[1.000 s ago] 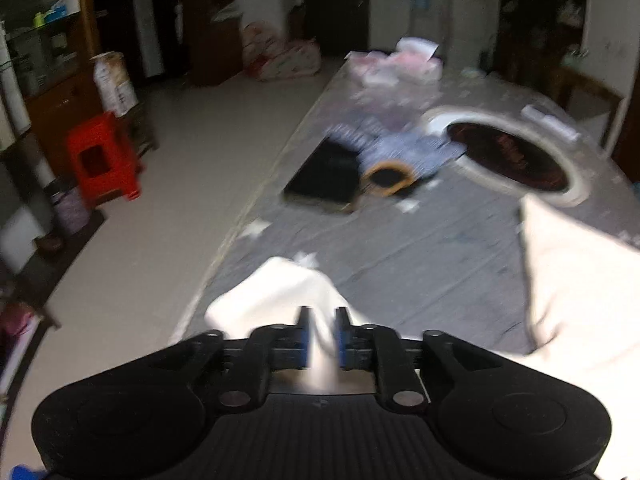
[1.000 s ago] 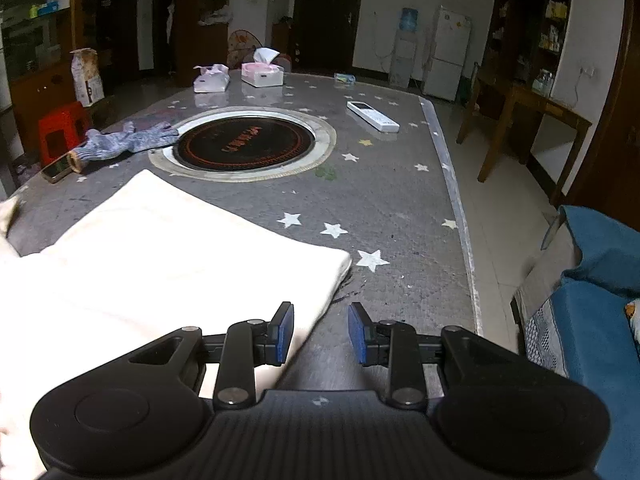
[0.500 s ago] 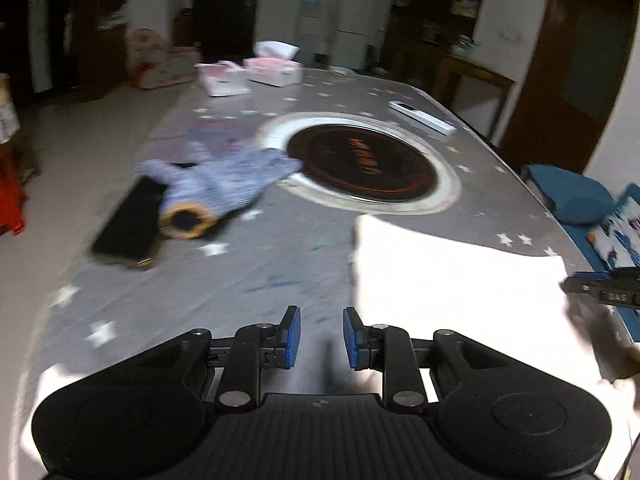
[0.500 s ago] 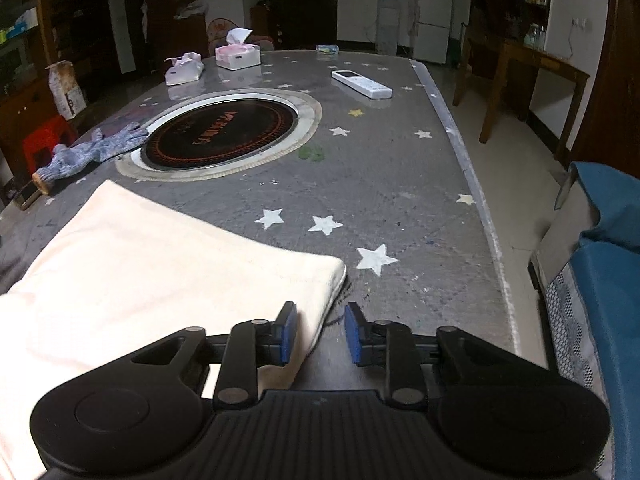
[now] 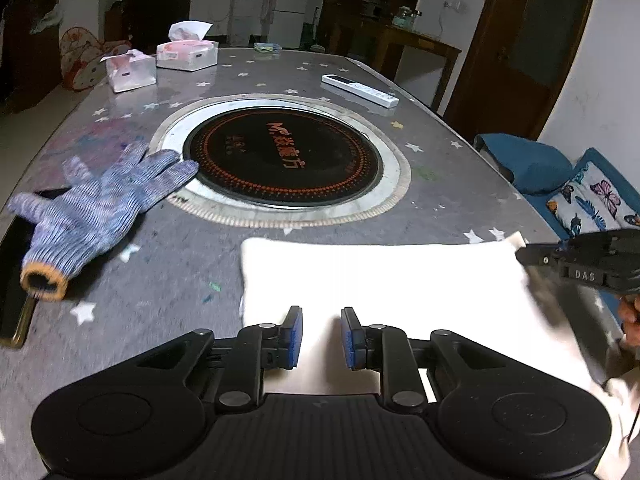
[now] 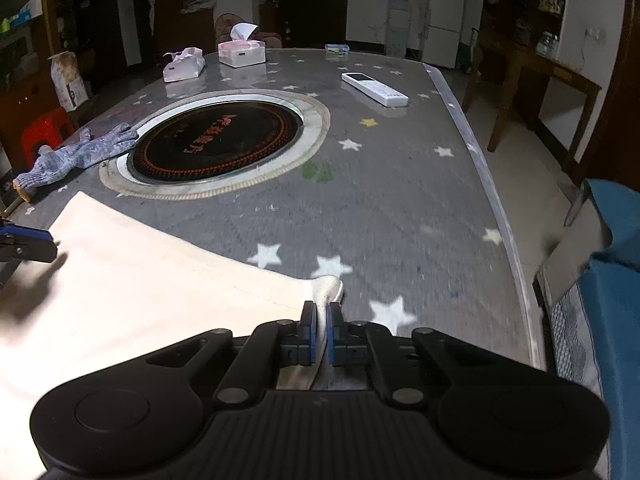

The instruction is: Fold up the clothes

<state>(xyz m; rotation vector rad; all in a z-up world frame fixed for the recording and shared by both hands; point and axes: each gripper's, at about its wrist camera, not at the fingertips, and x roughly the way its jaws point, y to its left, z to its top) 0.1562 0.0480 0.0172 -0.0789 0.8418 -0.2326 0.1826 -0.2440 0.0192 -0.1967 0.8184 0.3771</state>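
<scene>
We see a cream cloth (image 5: 384, 280) lying flat on the grey star-patterned table (image 5: 168, 304), filling the lower middle of the left wrist frame and the lower left of the right wrist frame (image 6: 132, 280). Our left gripper (image 5: 320, 338) hangs over the cloth's near edge at the bottom centre, its blue-padded fingers spread apart with nothing between them. Our right gripper (image 6: 320, 338) is clenched on the cloth's corner at the bottom centre of its own frame, a fold of fabric pinched between the pads; the same gripper enters the left wrist frame from the right edge (image 5: 528, 254), at the cloth's far right corner. Part of a hand (image 5: 630, 320) shows at that right edge.

Beyond the cloth, in the middle of both frames, sits a round black induction plate (image 5: 280, 160) ringed in metal. A blue knit glove (image 5: 92, 208) lies at centre left, its fingertips touching the ring, and a dark phone (image 5: 14, 288) lies partly under its cuff. Two tissue packs (image 5: 160, 60) stand at upper left, and a white remote (image 5: 360, 90) lies at upper right of the plate.
</scene>
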